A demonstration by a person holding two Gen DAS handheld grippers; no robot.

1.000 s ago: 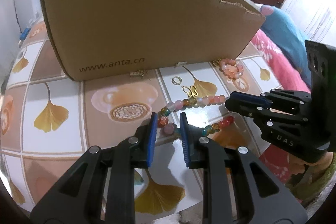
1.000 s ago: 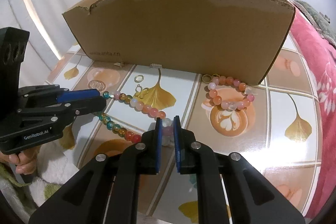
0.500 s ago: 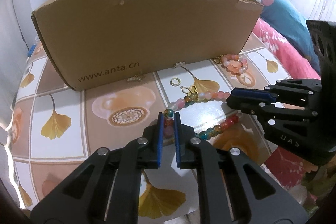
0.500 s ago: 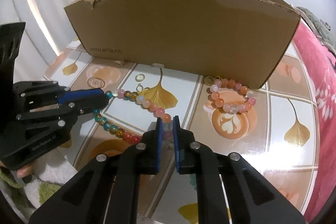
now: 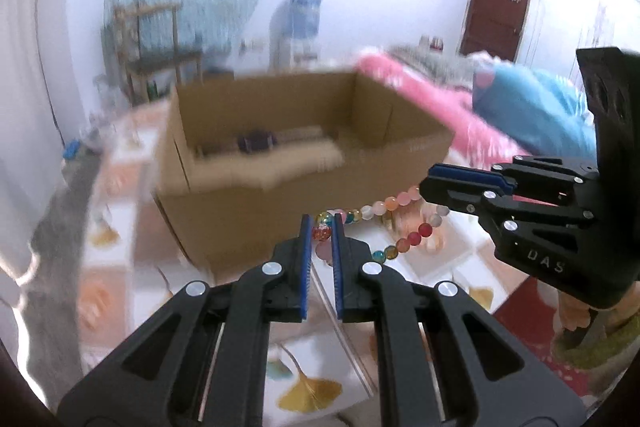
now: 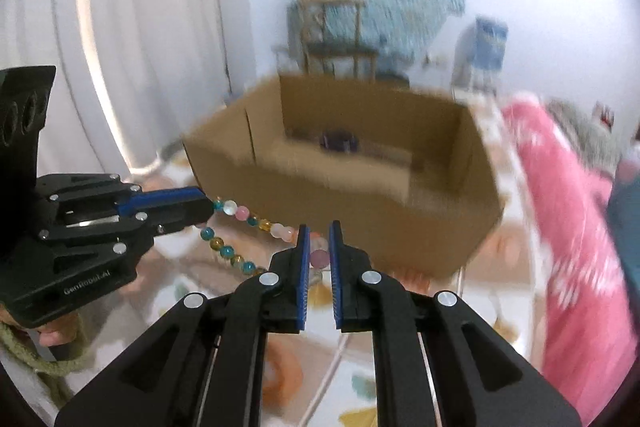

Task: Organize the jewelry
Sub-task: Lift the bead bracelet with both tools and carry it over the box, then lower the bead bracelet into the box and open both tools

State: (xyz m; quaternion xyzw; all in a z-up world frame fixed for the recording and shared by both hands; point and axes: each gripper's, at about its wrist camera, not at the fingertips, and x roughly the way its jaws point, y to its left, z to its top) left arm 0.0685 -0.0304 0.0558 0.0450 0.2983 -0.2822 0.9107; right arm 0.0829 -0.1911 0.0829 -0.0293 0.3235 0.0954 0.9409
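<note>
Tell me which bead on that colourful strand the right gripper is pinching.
The pale pink bead, alone between the right gripper's blue pads; the teal and amber beads hang free along the strand toward the left gripper.

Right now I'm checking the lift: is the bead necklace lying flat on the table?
No, the bead necklace hangs in the air between the left gripper and right gripper.

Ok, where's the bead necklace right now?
The bead necklace hangs off the table, strung between the left gripper and right gripper, just in front of the cardboard box.
</note>
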